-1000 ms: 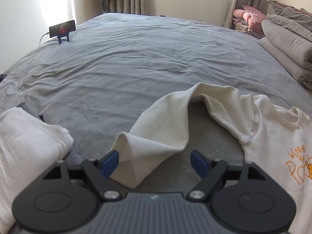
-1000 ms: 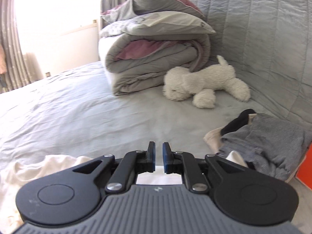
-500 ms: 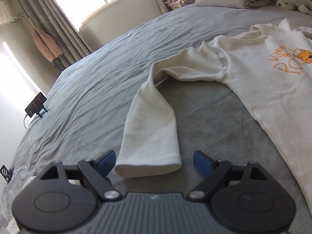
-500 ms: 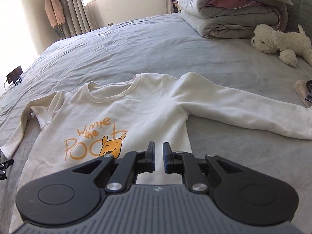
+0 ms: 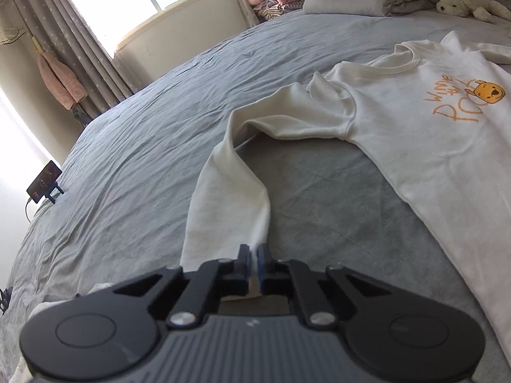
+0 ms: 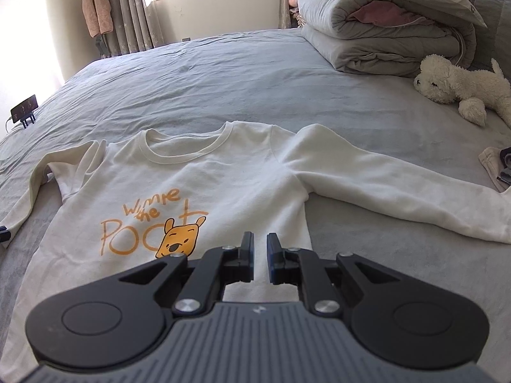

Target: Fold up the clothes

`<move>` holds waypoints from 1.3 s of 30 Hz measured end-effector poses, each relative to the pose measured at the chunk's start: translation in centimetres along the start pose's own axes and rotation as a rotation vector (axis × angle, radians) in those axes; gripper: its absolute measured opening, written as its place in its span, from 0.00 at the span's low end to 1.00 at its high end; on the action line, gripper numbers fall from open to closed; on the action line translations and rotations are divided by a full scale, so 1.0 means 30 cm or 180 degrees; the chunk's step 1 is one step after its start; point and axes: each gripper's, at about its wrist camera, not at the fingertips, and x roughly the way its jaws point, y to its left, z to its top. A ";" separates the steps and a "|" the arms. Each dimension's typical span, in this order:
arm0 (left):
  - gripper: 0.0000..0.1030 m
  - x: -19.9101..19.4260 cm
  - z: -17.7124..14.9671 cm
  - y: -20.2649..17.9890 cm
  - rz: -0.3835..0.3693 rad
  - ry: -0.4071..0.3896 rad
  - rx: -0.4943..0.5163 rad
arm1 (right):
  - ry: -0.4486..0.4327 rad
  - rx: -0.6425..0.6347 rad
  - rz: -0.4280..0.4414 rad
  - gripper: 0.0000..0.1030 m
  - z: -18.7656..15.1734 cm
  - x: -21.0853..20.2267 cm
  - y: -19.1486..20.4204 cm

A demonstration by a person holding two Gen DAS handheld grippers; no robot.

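My left tongs (image 5: 254, 257) clench the cuff (image 5: 223, 223) of the cream shirt (image 6: 204, 191), spread face-up on the bed (image 6: 223, 73). My right tongs (image 6: 260, 249) hover nearly closed, empty, over its hem. Best carry the cuff across the chest, flat and untwisted.

grey bed (image 6: 223, 73), cream sweatshirt (image 6: 242, 185), folded duvets (image 6: 383, 38), plush dog (image 6: 460, 86)

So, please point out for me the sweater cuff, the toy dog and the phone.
sweater cuff (image 5: 223, 239), left wrist view, on the sleeve end just before the tool.
toy dog (image 6: 460, 79), right wrist view, on its body.
phone (image 5: 43, 181), left wrist view, on its dark screen.
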 end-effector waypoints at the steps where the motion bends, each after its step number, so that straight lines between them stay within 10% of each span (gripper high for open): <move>1: 0.05 -0.005 0.012 0.035 0.0043 -0.0066 -0.0148 | -0.0002 0.0005 0.0001 0.13 0.001 -0.001 0.000; 7: 0.04 0.000 0.034 0.375 0.0327 -0.0245 -0.1579 | -0.0009 0.0022 0.0007 0.13 0.001 -0.003 0.008; 10: 0.04 0.014 -0.063 0.584 -0.0046 -0.0249 -0.2957 | 0.0015 0.0006 0.0014 0.13 -0.004 0.004 0.019; 14: 0.04 0.069 -0.146 0.662 -0.0335 -0.0304 -0.3669 | 0.0061 -0.0007 0.0050 0.13 -0.011 0.018 0.035; 24: 0.04 0.085 -0.140 0.757 -0.0593 -0.0449 -0.4128 | -0.0206 -0.0487 0.0348 0.13 -0.011 -0.015 0.143; 39: 0.04 0.040 -0.223 0.837 -0.0987 -0.0482 -0.4997 | -0.0239 -0.2165 0.1260 0.14 0.052 0.268 0.959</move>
